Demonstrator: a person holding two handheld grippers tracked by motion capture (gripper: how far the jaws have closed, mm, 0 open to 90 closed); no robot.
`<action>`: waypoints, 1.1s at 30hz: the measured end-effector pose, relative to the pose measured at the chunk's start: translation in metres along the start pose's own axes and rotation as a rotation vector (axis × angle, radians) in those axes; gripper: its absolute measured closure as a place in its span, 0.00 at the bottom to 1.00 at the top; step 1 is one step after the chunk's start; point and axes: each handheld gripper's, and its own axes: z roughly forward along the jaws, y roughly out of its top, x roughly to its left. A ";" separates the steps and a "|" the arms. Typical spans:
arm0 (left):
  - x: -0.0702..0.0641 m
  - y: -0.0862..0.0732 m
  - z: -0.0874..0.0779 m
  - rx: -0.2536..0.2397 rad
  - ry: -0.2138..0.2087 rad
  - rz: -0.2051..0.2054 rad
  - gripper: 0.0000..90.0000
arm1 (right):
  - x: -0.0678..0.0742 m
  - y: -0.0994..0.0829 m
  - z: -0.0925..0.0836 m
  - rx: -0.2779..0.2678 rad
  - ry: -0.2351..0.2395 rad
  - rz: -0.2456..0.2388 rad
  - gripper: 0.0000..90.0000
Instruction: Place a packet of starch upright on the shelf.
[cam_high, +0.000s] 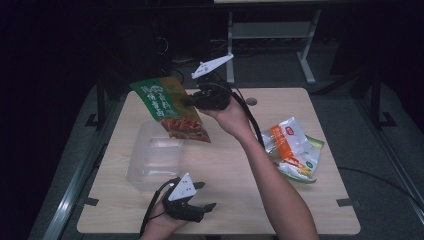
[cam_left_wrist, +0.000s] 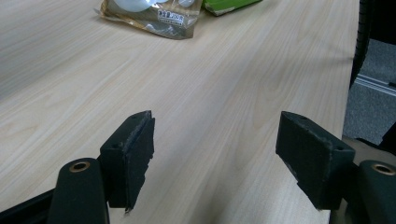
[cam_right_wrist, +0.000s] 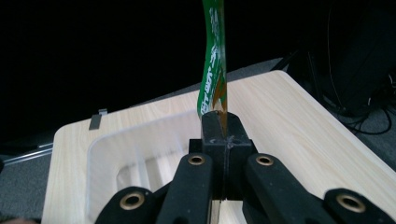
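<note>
Right tool (cam_high: 192, 101) is lifted above the counter (cam_high: 225, 165), jaws pressed together, pinching the green snack bag (cam_high: 170, 108) at its edge. In the right gripper view the two jaws meet flat on the bag (cam_right_wrist: 212, 70), which rises edge-on straight up toward 12 o'clock. In the high view the bag hangs in the air, tilted, its green top toward 10 o'clock and its orange-red printed end toward 5 o'clock. It sits above the far edge of the clear plastic tub (cam_high: 152, 160). Whether the bag touches the tub can't be told. The tub stands on the counter at 7 o'clock from the right tool; in the right gripper view its white-looking rim (cam_right_wrist: 140, 130) lies just behind and below the jaws.

Left tool (cam_high: 200, 195) is low at the near edge of the counter, at 4 o'clock from the tub, jaws spread with nothing between them. The left gripper view shows the two black pads (cam_left_wrist: 135, 154) well apart over bare wood (cam_left_wrist: 210, 93).

A pile of other snack packs (cam_high: 292, 150), white, orange and green, lies on the counter at 3 o'clock from the tub, well apart from both tools. In the left gripper view the packs (cam_left_wrist: 159, 14) show at the top edge, about 11 o'clock.
</note>
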 end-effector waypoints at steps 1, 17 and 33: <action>0.000 0.000 0.000 -0.003 -0.001 0.002 0.31 | -0.002 0.001 0.011 -0.003 0.007 0.004 1.00; 0.003 -0.001 -0.003 0.006 0.004 0.012 0.31 | -0.015 0.008 0.083 -0.022 0.036 0.054 1.00; 0.000 0.000 -0.001 0.010 -0.002 0.017 0.31 | -0.031 -0.050 0.111 -0.033 0.034 0.117 1.00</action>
